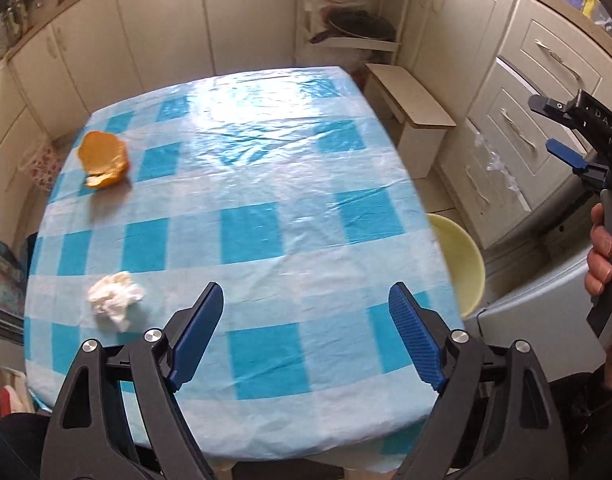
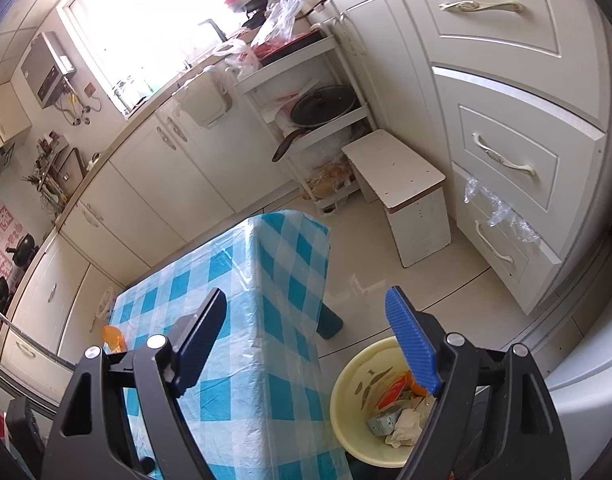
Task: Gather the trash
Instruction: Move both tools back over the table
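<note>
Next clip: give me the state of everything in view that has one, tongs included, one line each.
Left tongs: open, empty, over the table.
Right tongs: open, empty, above the bin's edge.
Tissue: crumpled, lying on the table, untouched.
Orange peel: lying on the table's far left, untouched.
Bin: upright on the floor beside the table, partly filled with trash.
Tablecloth: spread over the table, wrinkled.
Drawers: one ajar, with plastic film hanging beneath it.

We note table (image 1: 266, 168), blue-checked cloth | on it: 1 orange peel (image 1: 104, 159), 1 crumpled tissue (image 1: 115, 299) | floor (image 2: 386, 280): yellow basin (image 2: 346, 400), white stool (image 2: 402, 184)
</note>
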`<state>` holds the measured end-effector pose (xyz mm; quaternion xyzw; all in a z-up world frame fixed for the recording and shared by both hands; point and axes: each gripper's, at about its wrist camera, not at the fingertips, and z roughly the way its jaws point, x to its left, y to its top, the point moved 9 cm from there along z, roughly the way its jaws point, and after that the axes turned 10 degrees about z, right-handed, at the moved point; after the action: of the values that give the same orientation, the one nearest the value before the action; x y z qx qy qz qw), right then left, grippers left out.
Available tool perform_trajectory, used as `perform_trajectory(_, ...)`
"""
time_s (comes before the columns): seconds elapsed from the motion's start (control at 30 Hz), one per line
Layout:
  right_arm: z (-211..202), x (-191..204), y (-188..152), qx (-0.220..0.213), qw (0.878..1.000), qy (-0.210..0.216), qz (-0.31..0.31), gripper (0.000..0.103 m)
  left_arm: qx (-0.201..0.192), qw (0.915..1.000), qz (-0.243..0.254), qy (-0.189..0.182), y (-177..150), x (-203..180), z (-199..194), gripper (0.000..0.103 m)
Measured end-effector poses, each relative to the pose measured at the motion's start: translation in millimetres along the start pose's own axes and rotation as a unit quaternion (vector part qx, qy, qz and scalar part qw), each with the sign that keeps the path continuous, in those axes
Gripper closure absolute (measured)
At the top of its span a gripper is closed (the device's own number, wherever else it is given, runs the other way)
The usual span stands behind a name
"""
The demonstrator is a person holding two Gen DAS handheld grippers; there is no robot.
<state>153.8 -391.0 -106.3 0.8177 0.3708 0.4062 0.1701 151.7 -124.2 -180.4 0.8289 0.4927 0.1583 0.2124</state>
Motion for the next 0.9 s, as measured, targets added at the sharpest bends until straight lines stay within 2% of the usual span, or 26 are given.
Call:
perform_trajectory(0.17, 13, 20, -15, 0.018, 1.000, 0.004, -0.017, 0.024, 0.009, 0.9984, -0.023, 0.052, -33, 74, -4, 0.021)
perform_trajectory(0.37, 27, 47, -33, 0.038, 0.998, 0.008, -0.044, 0.024, 0.012, 0.9956, -0.048, 0.080, -55, 129, 6, 0.021)
perform_trajectory(0.47, 35, 59, -42, 0.046, 0.997, 0.007, -0.058, 0.024, 0.016, 0.9947, -0.068, 0.076, -58, 146, 18, 0.021)
perform_trajectory(0.9, 62, 97, -73, 0.073, 0.992, 0.004, -0.103, 0.024, 0.020, 0.9952, -0.077, 0.057, -63, 157, 40, 0.021)
